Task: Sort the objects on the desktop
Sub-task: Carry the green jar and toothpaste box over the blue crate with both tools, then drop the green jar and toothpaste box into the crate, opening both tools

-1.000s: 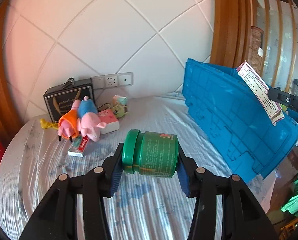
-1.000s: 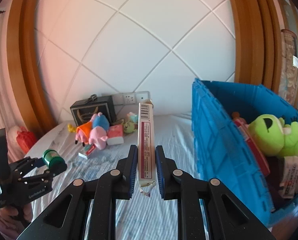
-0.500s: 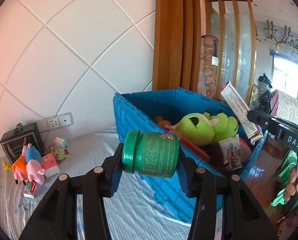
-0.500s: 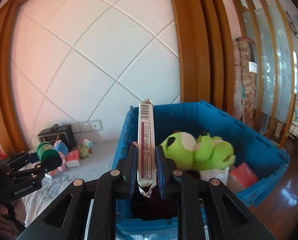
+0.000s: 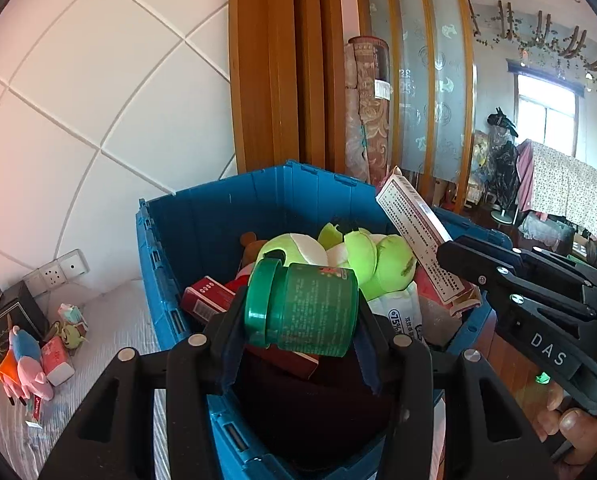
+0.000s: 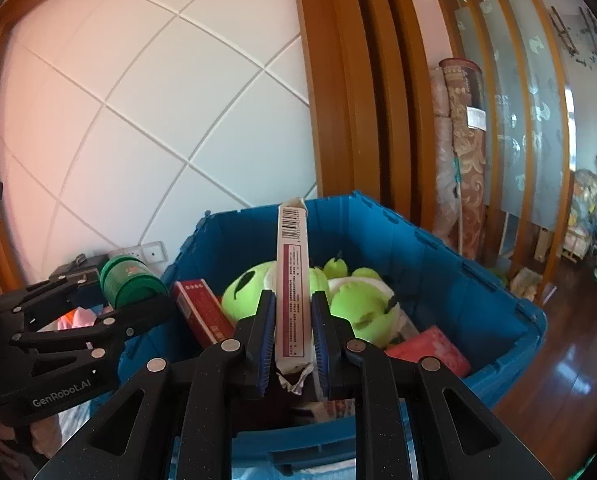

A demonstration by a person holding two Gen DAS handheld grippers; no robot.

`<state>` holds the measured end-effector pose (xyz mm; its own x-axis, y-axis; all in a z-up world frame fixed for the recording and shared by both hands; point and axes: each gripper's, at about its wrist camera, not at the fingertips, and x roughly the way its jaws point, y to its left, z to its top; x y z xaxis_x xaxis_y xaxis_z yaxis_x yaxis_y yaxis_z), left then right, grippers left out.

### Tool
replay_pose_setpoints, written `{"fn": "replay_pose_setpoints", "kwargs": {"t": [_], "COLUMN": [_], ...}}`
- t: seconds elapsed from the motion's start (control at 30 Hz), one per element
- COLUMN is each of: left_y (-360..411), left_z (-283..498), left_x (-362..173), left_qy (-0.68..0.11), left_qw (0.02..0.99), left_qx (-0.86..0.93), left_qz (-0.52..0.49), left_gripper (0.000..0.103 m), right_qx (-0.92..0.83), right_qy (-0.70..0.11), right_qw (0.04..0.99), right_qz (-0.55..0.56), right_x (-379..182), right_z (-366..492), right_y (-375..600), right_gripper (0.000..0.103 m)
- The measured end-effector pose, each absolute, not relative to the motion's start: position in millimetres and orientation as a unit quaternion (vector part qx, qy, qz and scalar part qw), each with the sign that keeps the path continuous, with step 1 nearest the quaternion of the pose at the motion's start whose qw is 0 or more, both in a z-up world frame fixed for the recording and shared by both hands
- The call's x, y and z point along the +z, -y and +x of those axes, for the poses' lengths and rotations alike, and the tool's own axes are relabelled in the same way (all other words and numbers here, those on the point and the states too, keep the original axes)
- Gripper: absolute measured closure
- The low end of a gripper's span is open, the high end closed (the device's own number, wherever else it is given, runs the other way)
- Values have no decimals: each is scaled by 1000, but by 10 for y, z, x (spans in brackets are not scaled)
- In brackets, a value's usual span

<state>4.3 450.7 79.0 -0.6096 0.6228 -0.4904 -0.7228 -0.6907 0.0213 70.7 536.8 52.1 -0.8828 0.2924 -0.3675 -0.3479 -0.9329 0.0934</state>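
Though the blue crate's (image 5: 214,216) floor is buried under a green plush (image 6: 250,292) and red boxes, both loads hang above it. Left gripper (image 5: 298,348): jaws part-open, clamped on a green jar (image 5: 304,308) lying sideways, lid pointing left. Right gripper (image 6: 292,340): jaws nearly closed on a slim carton (image 6: 293,276), long axis upright, barcode end up.

Daylight scene, bright overall. Main source: window (image 5: 546,114) at far right of left wrist view, slightly overexposed. Wall tiles (image 6: 158,100) carry pinkish cast toward left edge. Floor (image 6: 570,364) shows glossy reflections. Crate interior (image 5: 298,412) near camera deep in shadow. Strong fisheye bending of straight lines; black vignette in corners. Focus sharp, no evident motion blur.
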Motion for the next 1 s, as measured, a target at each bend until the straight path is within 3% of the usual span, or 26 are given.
{"fn": "replay_pose_setpoints", "kwargs": {"t": [0.73, 0.93, 0.97, 1.0], "left_y": [-4750, -4702, -4686, -4668], "left_z": [-16, -7, -2, 2], "left_x": [618, 645, 653, 660], "left_qy": [-129, -130, -129, -128], "left_qw": [363, 358, 358, 359], "left_qx": [882, 888, 888, 889], "left_qz": [-273, -259, -256, -254], "left_gripper": [56, 36, 35, 34], "right_qx": [949, 944, 943, 942], "right_qy": [-52, -59, -61, -65], "right_qw": [189, 198, 199, 199], "right_qz": [-247, -259, -261, -262], "right_x": [159, 115, 110, 107], "right_z": [389, 361, 356, 356], "right_y": [-5629, -5677, -5683, -5687], "right_gripper": [85, 84, 82, 72]}}
